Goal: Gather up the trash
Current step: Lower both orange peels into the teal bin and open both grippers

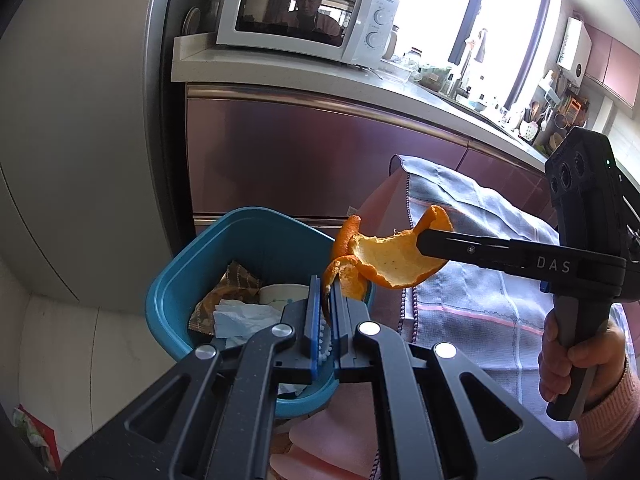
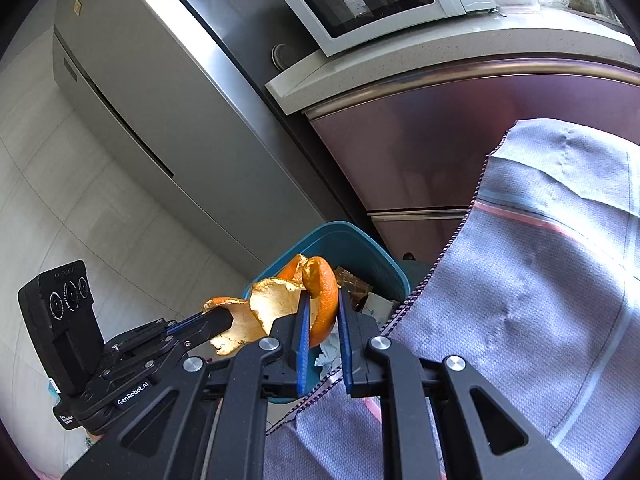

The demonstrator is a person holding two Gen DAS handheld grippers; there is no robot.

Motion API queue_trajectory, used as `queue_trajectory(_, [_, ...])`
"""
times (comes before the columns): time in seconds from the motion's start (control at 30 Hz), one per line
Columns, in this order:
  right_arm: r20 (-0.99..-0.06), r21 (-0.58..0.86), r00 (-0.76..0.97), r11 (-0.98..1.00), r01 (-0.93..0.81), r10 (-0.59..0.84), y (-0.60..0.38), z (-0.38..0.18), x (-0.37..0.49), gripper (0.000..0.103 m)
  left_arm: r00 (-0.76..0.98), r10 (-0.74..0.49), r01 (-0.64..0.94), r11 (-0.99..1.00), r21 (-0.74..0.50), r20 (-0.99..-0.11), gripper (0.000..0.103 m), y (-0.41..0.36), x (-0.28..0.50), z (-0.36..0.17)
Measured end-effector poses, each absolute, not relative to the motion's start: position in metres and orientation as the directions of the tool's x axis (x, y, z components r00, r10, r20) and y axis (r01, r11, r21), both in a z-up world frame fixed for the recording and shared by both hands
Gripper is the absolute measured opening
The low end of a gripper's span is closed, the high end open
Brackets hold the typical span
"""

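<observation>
Glossy plastic bin; woven cloth; pitted peel

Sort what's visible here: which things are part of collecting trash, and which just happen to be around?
Part of the job:
orange peel, gripped by both the left gripper and the right gripper
blue bin holding crumpled tissue

Just around:
microwave
grey cloth
fridge
</observation>
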State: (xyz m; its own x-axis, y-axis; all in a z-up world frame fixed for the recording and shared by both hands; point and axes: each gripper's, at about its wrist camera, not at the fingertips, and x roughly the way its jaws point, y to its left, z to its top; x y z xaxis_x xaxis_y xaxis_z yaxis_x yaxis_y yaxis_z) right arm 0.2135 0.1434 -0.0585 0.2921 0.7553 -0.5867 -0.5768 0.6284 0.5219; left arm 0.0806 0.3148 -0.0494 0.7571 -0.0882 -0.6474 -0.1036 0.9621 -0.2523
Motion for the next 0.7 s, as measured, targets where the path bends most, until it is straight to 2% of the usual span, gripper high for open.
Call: queue_trajectory(0.7, [-0.660,0.471,0.259,0.657,-0.589,0.706,0.185,-0.076,0.228,0.013,0.720,-0.057,-0.169,0.952,-0.254,-0.692,0.005,0.332,0.093,-0.079])
